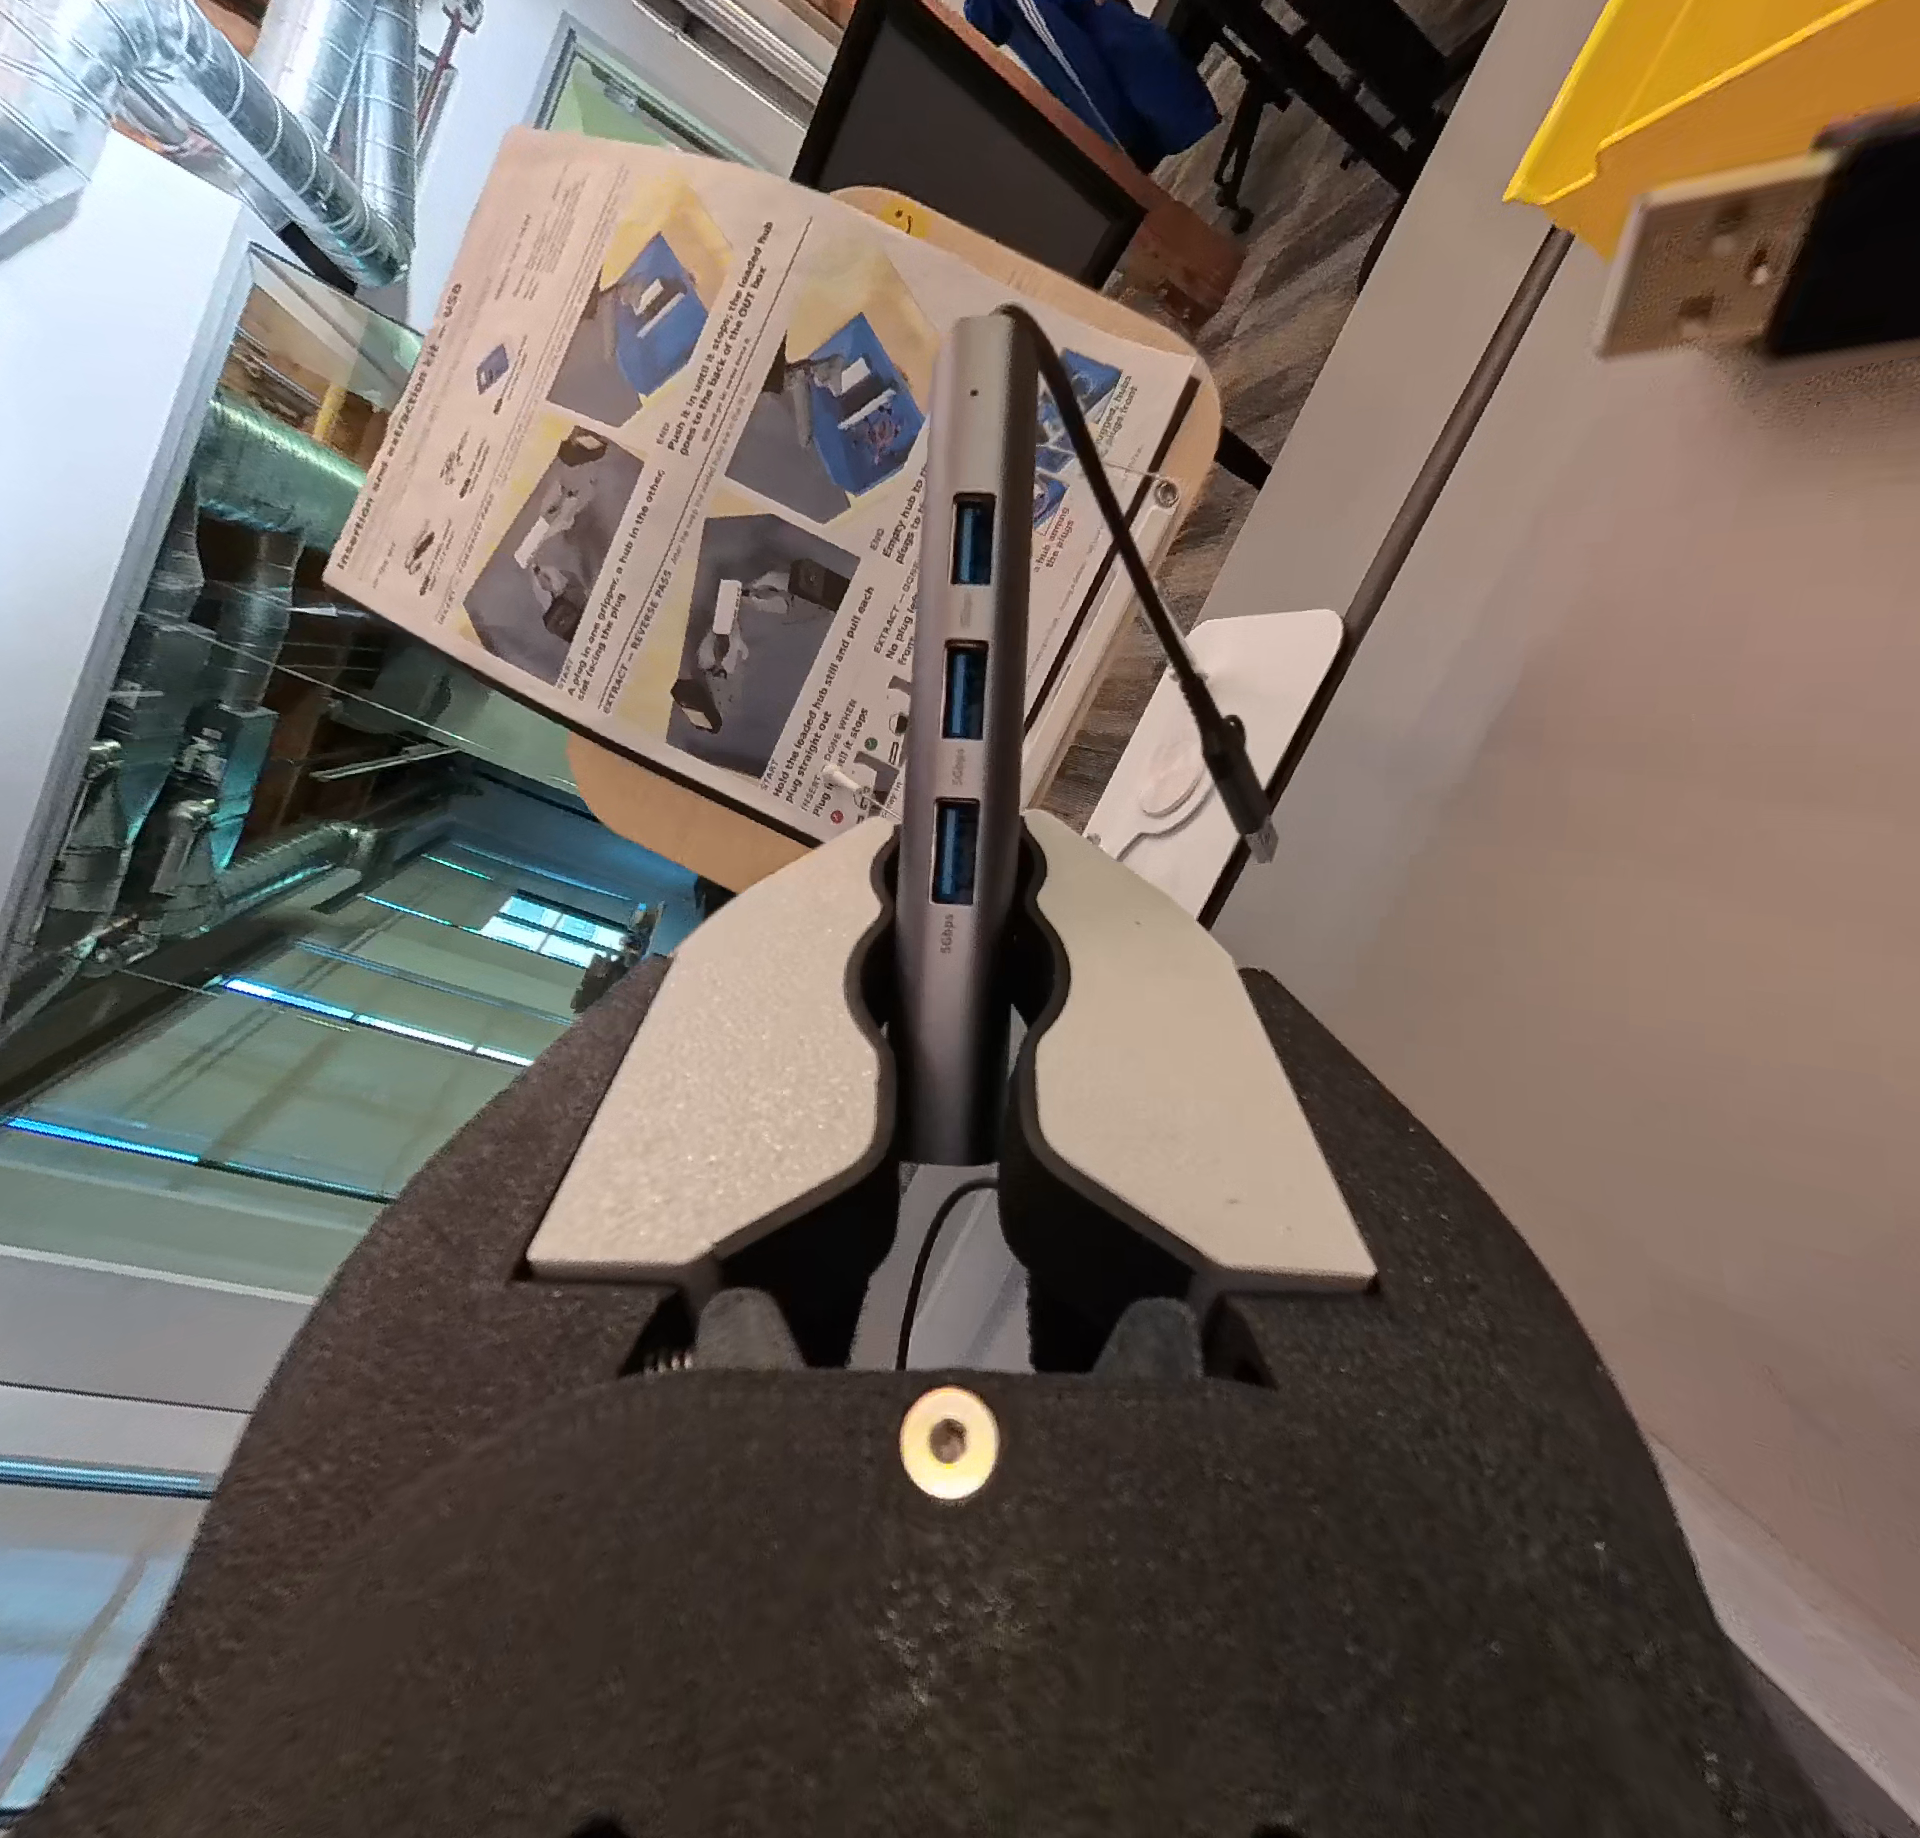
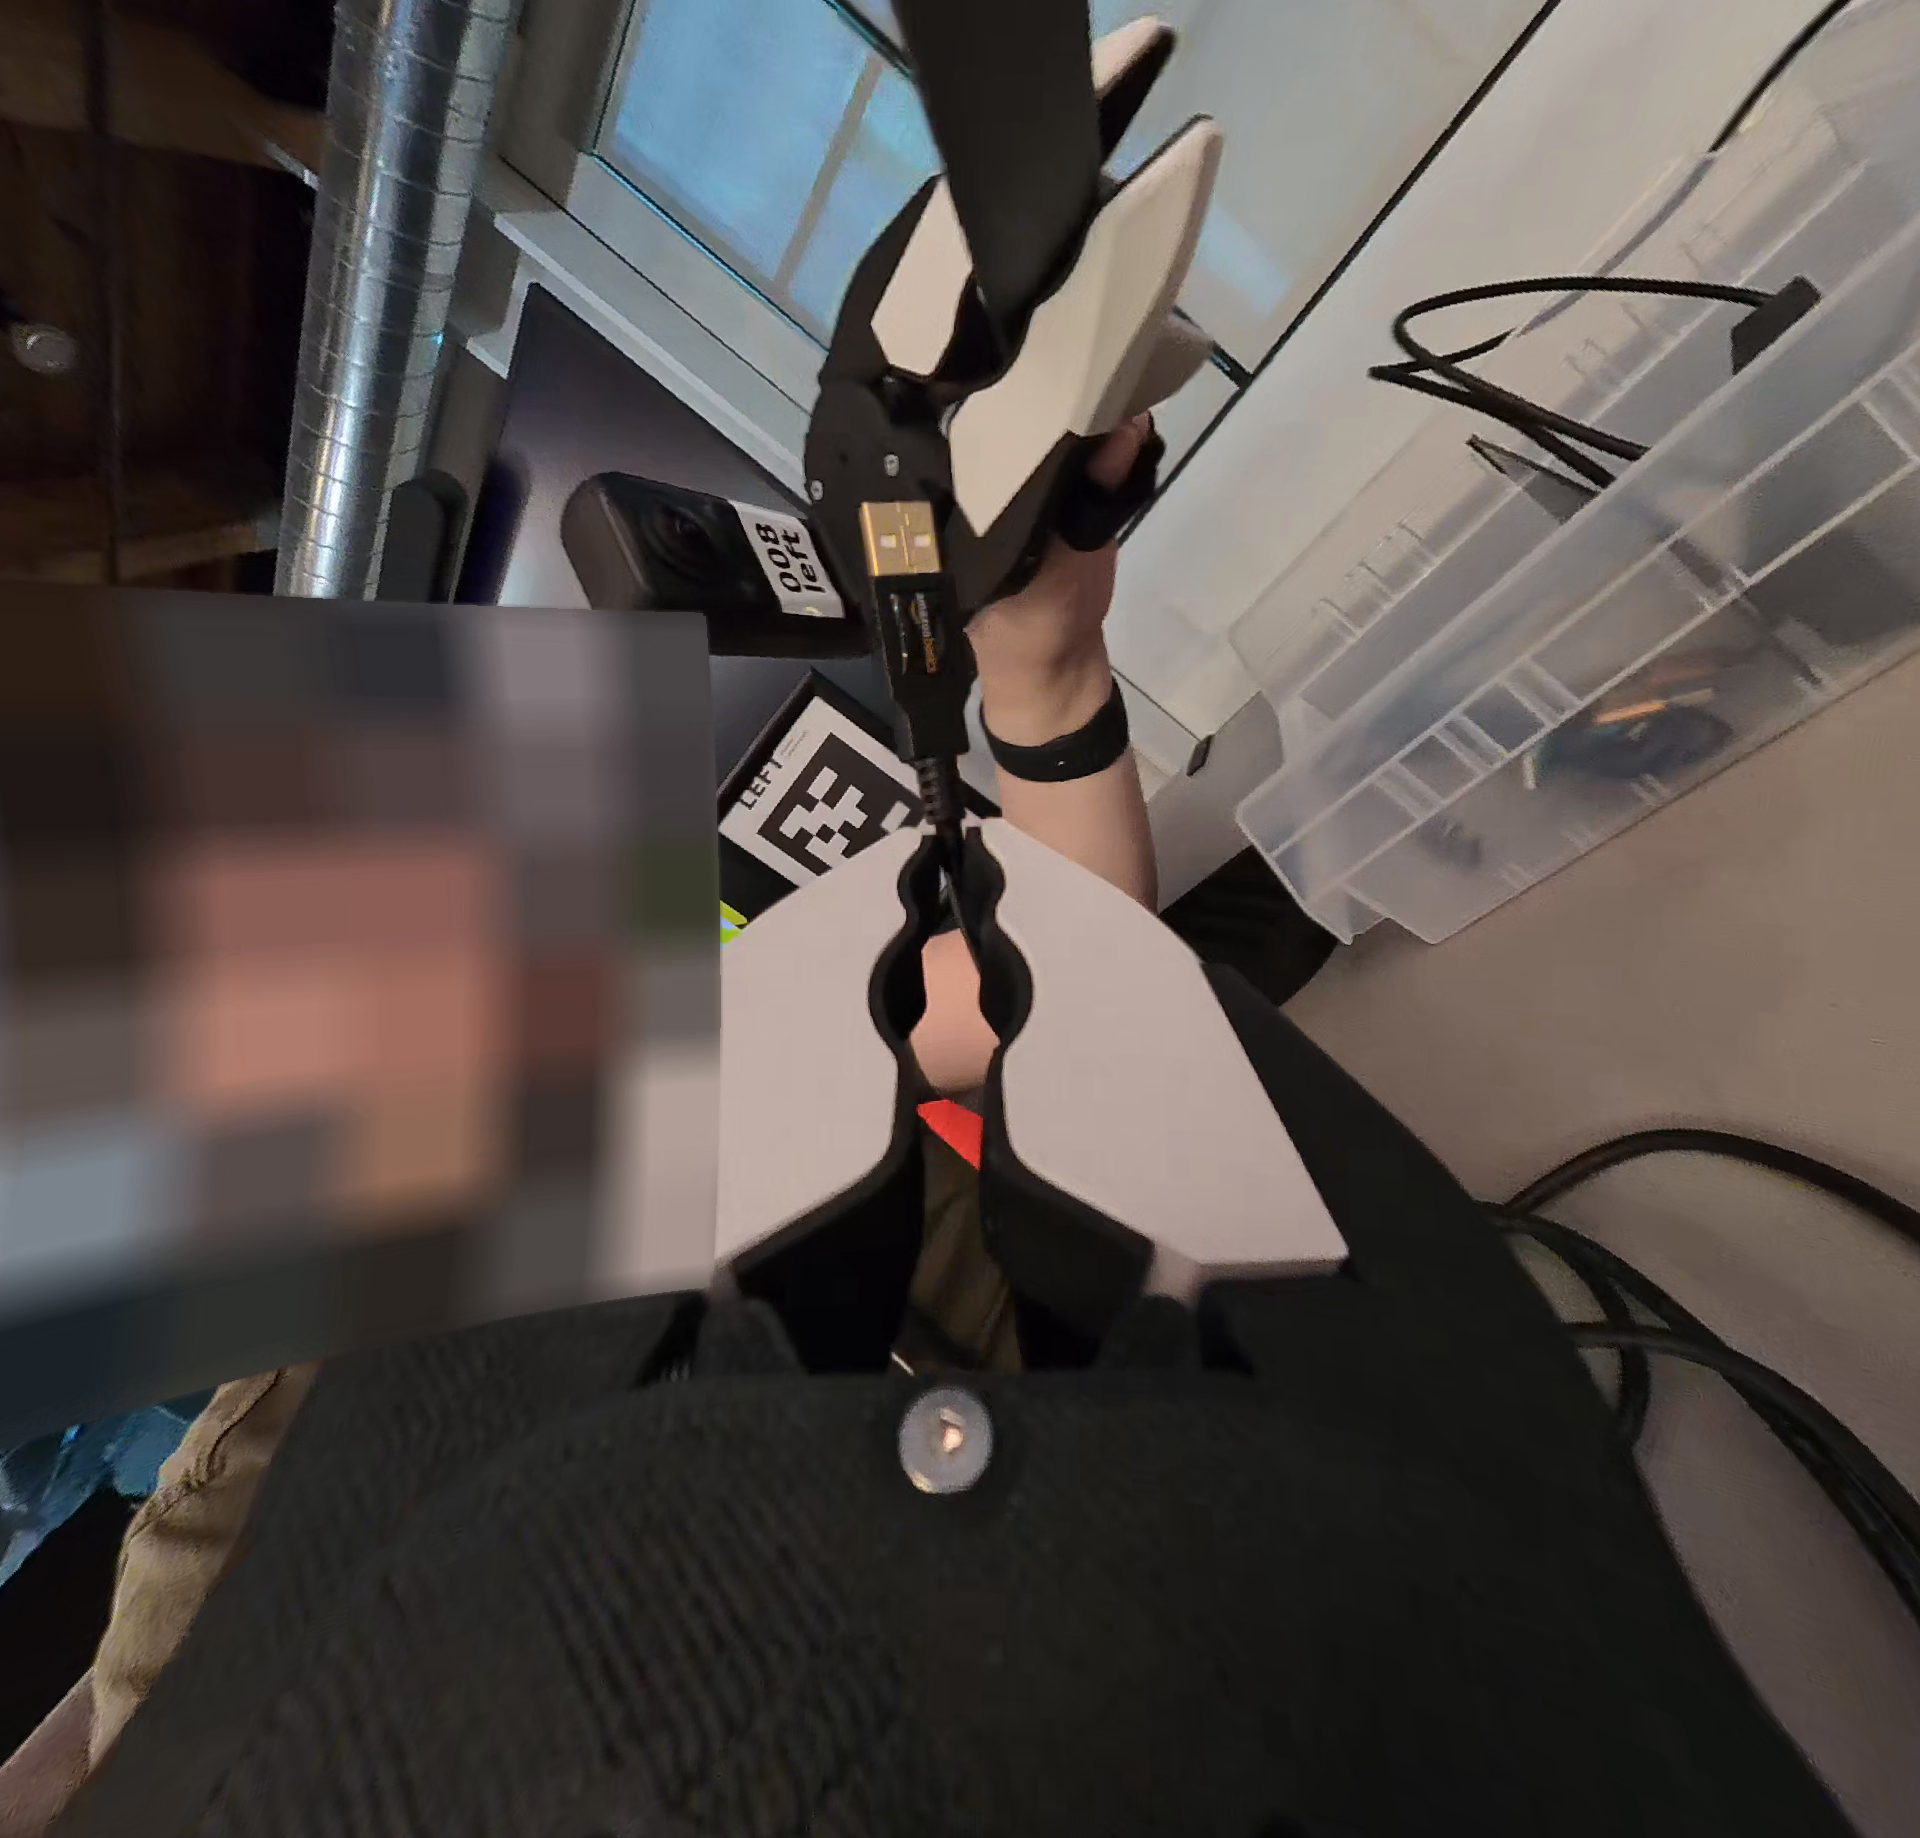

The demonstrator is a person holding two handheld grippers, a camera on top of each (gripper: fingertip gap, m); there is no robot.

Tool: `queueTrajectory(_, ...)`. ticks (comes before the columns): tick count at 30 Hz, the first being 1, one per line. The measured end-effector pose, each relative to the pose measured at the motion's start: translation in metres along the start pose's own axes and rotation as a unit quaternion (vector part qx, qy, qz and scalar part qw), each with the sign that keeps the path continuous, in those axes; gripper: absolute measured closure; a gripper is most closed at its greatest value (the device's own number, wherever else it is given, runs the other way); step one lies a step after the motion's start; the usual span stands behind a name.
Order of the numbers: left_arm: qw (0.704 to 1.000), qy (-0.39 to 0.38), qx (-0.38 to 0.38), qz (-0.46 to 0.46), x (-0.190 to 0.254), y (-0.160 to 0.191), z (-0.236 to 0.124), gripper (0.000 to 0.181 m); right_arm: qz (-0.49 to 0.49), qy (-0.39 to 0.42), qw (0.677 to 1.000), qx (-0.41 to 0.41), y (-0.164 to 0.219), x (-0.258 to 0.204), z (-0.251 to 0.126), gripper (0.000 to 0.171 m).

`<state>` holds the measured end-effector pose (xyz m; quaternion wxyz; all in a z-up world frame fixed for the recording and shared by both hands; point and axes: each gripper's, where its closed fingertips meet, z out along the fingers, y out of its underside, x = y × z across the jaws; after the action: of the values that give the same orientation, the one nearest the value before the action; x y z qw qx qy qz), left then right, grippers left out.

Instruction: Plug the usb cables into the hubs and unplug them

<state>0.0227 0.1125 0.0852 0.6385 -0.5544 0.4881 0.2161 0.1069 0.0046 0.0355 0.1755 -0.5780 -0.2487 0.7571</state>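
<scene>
My left gripper (image 1: 956,853) is shut on a grey USB hub (image 1: 961,645) that stands upright between the fingers, its three blue ports empty and facing the camera. The hub's own short black cable (image 1: 1153,593) hangs to the right. My right gripper (image 2: 951,853) is shut on the black USB cable (image 2: 935,780) just behind its plug; the gold USB plug (image 2: 902,539) points away toward the left gripper (image 2: 1029,334), which holds the dark hub (image 2: 997,74) higher up. The plug (image 1: 1714,261) also shows blurred at the upper right of the left wrist view, apart from the hub.
An instruction sheet on a wooden board (image 1: 748,458) stands behind the hub. A yellow bin (image 1: 1714,63) is at the upper right. A clear plastic bin (image 2: 1621,562) with black cables lies to the right. A person's hand and wristband (image 2: 1055,749) hold the left gripper. Loose cables (image 2: 1714,1321) trail at the lower right. My hands' fingertips stand some 15 centimeters from each other.
</scene>
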Motion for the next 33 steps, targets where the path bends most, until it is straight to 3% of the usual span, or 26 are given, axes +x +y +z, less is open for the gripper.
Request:
queueTrajectory(13,0.999,-0.01,0.03,0.039,0.01,-0.015,0.0,0.165,-0.017,-0.037,0.999,-0.01,0.011,-0.029,0.005,0.166)
queueTrajectory(33,0.99,-0.079,0.1,0.055,0.005,-0.04,-0.007,0.165,0.137,-0.197,0.967,0.088,-0.006,-0.039,0.021,0.166)
